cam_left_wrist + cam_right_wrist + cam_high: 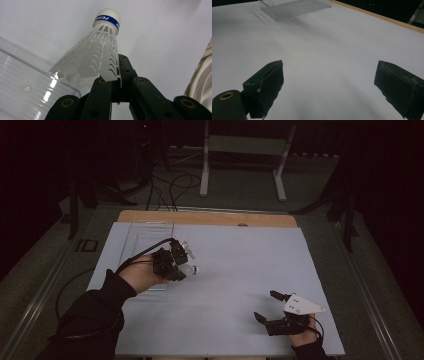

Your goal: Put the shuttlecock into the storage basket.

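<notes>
While the dim room beyond lay mostly in shadow, the pale blue tabletop [235,270] took up the centre of the high view, with a wooden strip [210,218] along its far edge. In the upper left part of that surface sat a clear plastic box [145,237], its ribbed floor and thin walls barely standing out from the sheet; the right gripper view caught it at the top of its frame [294,7], and the left gripper view showed a curved, transparent wall [27,82] at its lower left.

Left of centre in the high view, a hand in a dark sleeve [95,312] held the left gripper [181,265] tilted above the tabletop, just beside the near right corner of the box. Its fingers [105,92] were clamped together on the skirt of a white plastic shuttlecock [93,56], pinching the lower rim of the skirt. The cork end, ringed by a blue band with white lettering, pointed away from the gripper toward the top of the left gripper view. In the high view the shuttlecock [189,268] showed as a small white shape at the gripper's tip, off the surface.

At the lower right of the high view, the right gripper [264,306] lay low over the tabletop, well apart from the box. Its fingers [270,82] stood wide apart with nothing but bare surface between them.
</notes>
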Available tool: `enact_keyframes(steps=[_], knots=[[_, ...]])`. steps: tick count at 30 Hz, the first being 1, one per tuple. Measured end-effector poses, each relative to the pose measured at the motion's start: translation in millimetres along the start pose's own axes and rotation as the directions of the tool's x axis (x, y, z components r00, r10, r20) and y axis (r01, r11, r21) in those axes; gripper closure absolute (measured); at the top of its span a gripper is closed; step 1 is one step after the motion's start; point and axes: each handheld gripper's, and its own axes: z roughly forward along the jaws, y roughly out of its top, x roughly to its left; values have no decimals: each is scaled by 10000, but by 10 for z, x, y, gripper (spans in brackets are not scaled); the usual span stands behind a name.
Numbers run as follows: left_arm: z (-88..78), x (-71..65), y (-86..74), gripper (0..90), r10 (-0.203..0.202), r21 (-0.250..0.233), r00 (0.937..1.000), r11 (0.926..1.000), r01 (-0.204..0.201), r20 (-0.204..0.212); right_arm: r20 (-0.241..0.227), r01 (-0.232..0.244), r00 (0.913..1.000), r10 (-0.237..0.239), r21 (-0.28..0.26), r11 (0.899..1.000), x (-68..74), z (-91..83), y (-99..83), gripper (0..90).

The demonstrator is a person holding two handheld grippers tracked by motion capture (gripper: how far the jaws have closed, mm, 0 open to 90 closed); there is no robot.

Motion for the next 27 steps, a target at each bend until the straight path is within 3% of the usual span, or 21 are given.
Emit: enact_keyframes(steps=[13, 27], knots=[[-124, 93, -135, 900, -178, 26, 9995, 9998, 179, -269, -115, -37, 9999, 35, -162, 9999, 7, -11, 3, 87], [-205, 290, -423, 900, -555, -45, 9973, 9985, 553, -481, -210, -15, 9998, 10, -260, 9997, 8, -18, 8, 88]])
